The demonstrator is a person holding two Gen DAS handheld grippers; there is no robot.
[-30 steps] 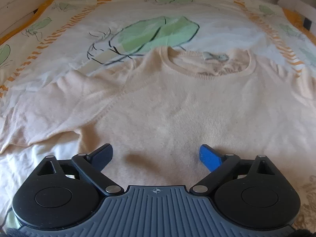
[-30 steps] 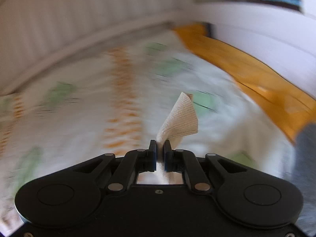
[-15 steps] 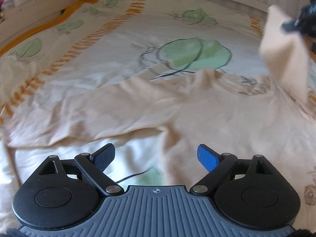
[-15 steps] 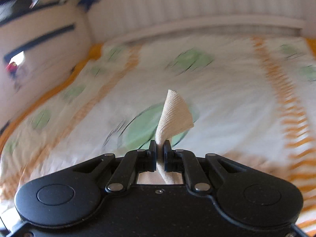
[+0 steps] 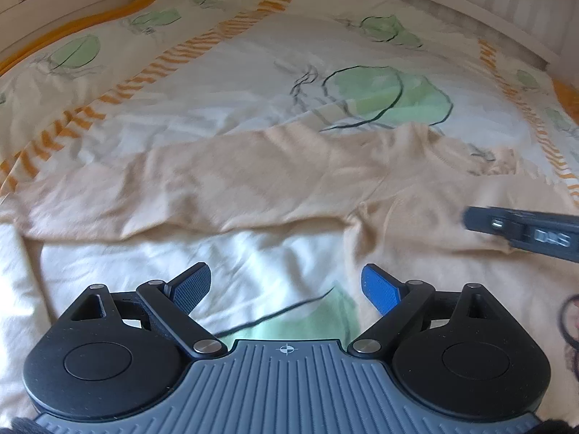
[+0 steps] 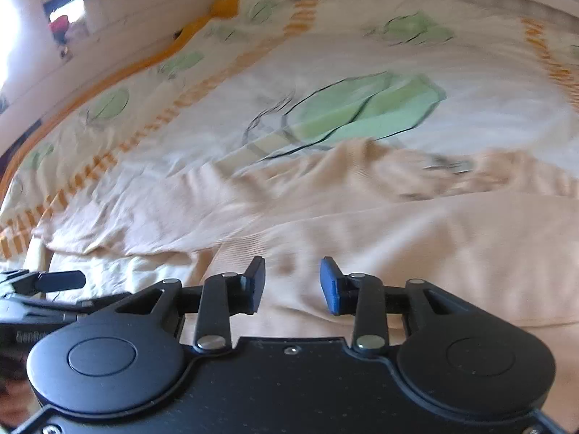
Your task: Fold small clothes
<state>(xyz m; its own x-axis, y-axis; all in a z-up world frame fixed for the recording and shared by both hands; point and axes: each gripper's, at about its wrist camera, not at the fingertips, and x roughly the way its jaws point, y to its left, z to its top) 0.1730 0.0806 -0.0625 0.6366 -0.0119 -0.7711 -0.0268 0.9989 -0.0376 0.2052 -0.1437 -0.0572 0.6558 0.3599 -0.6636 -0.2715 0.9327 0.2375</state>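
From the left wrist, the left gripper (image 5: 286,285) hangs wide and empty over the bedsheet (image 5: 253,83) beside the cream sweater (image 5: 253,181), while from the right wrist the right gripper (image 6: 292,285) is opening, nothing pinched, over the folded-in sleeve (image 6: 416,238), so lift clear before smoothing.

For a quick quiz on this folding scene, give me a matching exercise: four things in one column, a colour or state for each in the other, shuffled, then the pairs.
Things:
1. sweater
2. left gripper
3. right gripper
4. bedspread

Colour or state:
A. white, printed with green leaves and orange stripes
B. jaws spread wide above bare bedspread
C. pale peach, one sleeve laid across its body
D. jaws opening, nothing pinched, above peach knit

Pairs: 1-C, 2-B, 3-D, 4-A
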